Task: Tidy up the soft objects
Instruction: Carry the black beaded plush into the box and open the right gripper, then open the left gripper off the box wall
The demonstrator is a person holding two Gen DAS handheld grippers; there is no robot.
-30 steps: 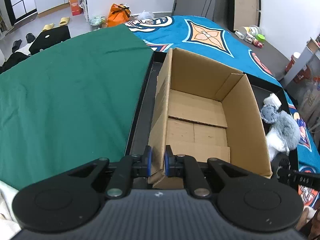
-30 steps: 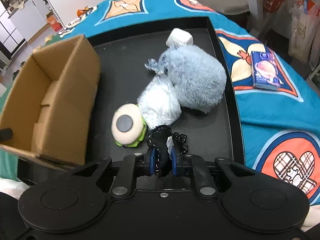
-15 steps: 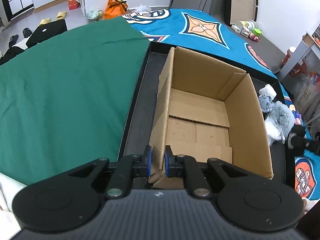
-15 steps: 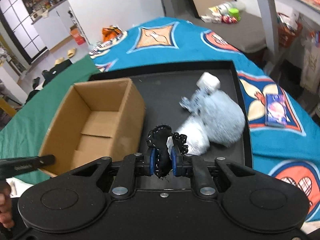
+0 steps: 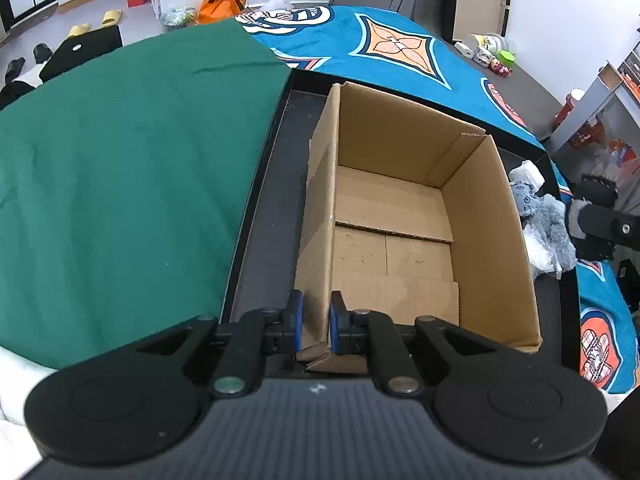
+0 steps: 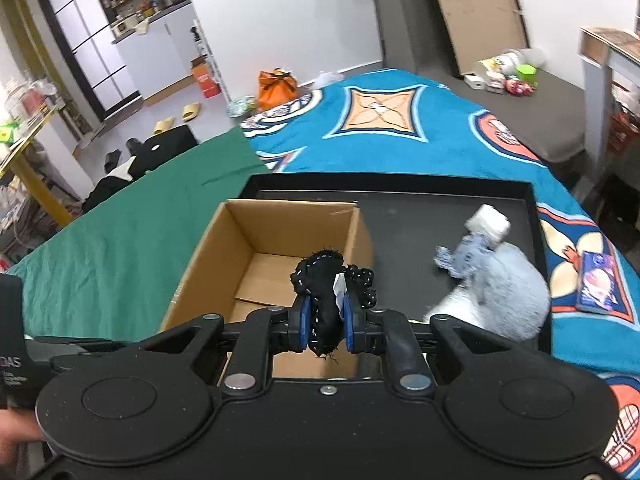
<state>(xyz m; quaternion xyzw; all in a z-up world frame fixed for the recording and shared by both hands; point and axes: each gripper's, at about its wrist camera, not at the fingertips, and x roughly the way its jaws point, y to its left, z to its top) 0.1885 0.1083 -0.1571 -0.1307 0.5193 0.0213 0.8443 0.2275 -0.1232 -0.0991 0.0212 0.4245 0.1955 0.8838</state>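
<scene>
The left hand-held gripper (image 5: 315,322) is pinching the near left wall of the open cardboard box (image 5: 486,240), its blue pads closed on the cardboard edge. The box is sitting in a black tray (image 5: 264,216) between a green cloth (image 5: 128,168) and a blue patterned rug (image 6: 400,136). The right hand-held gripper (image 6: 325,322) is clamping a black stitched soft toy (image 6: 322,280), holding it over the box's near right corner. A grey plush toy (image 6: 508,292) is lying in the tray just beside the box, on its right.
</scene>
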